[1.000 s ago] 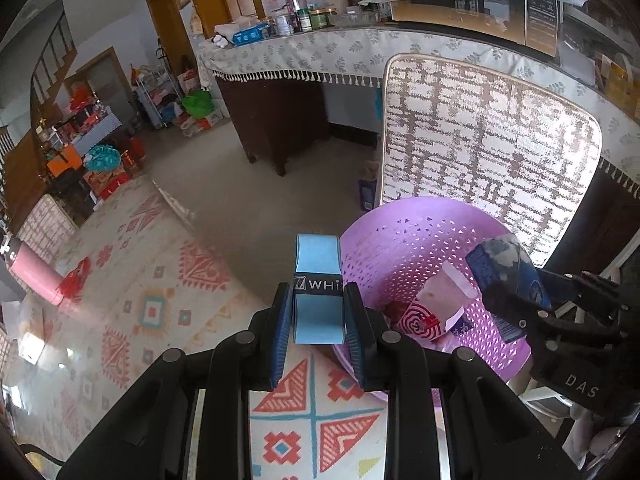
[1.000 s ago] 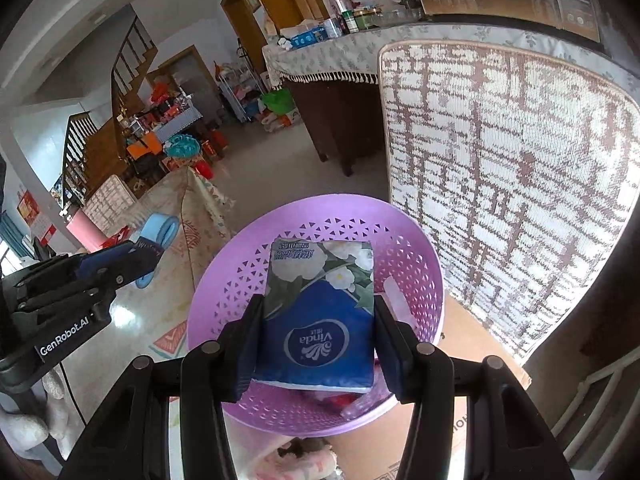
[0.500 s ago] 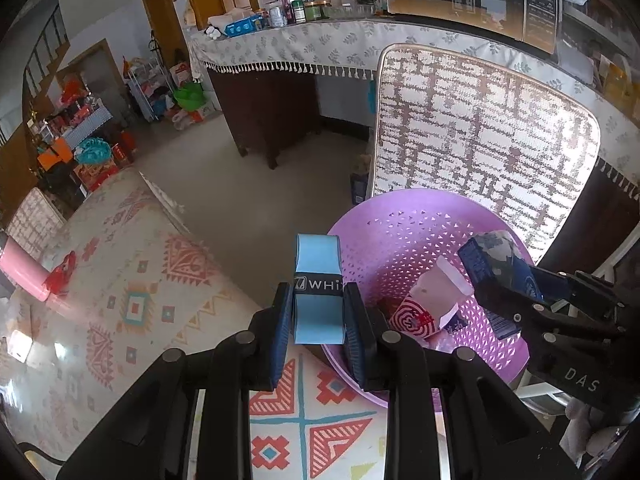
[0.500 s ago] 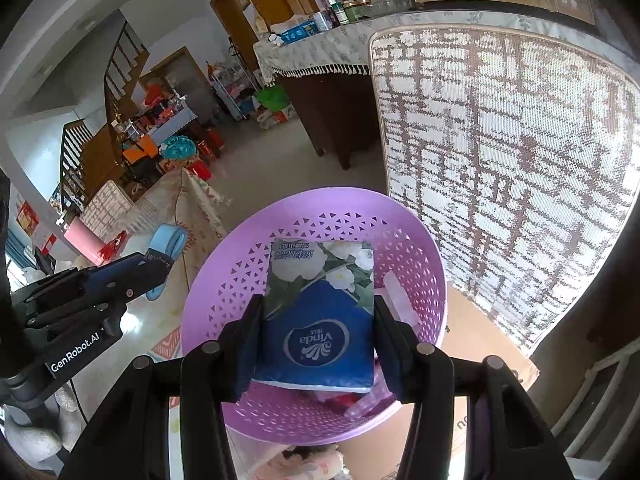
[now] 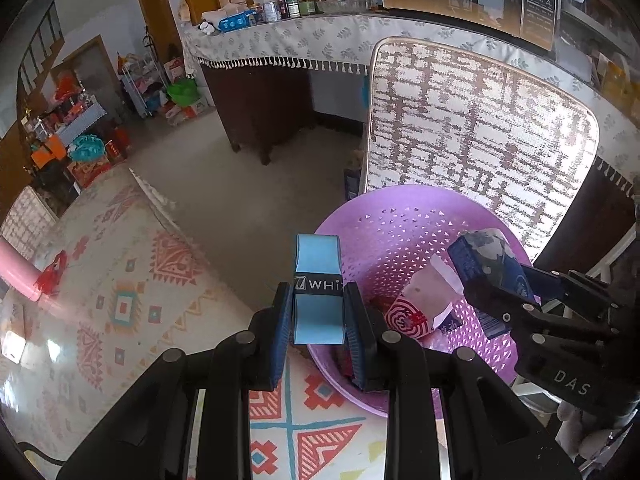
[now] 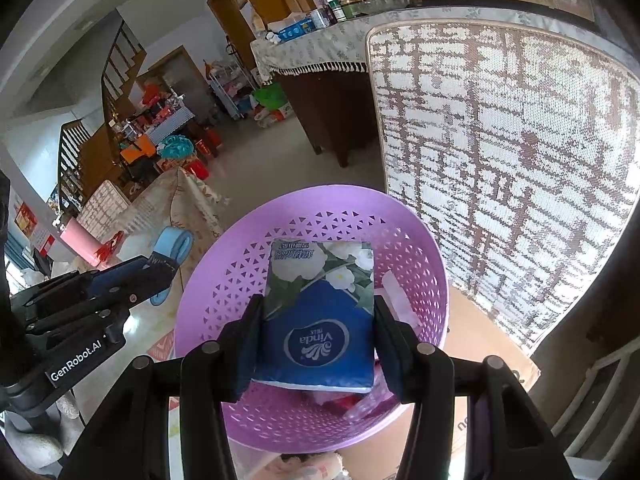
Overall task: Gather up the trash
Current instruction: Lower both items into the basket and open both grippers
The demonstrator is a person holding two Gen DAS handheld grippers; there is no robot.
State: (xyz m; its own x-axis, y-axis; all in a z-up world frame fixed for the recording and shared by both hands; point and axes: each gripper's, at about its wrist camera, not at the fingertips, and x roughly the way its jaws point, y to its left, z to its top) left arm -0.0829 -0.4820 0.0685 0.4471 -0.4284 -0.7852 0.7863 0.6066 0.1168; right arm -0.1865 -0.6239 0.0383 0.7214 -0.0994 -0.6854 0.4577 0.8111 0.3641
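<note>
My left gripper (image 5: 319, 320) is shut on a light blue roll of tape (image 5: 318, 280) and holds it just left of the rim of a purple perforated basket (image 5: 384, 216). The tape also shows in the right wrist view (image 6: 172, 242). My right gripper (image 6: 318, 320) is shut on a blue Vinda tissue pack (image 6: 320, 312) and holds it over the basket (image 6: 328, 204). The pack also shows in the left wrist view (image 5: 486, 260). A red and white paper cup (image 5: 420, 304) and other scraps lie in the basket.
A woven mat panel (image 5: 476, 140) stands behind the basket. A table with a fringed cloth (image 5: 288, 46) carries bottles and jars. A patterned floor mat (image 5: 120, 280) lies to the left. A cardboard box (image 6: 484, 344) sits under the basket.
Both grippers have moved a little forward toward the basket, each still holding its item. The left gripper's tape has come closer to the basket rim.
</note>
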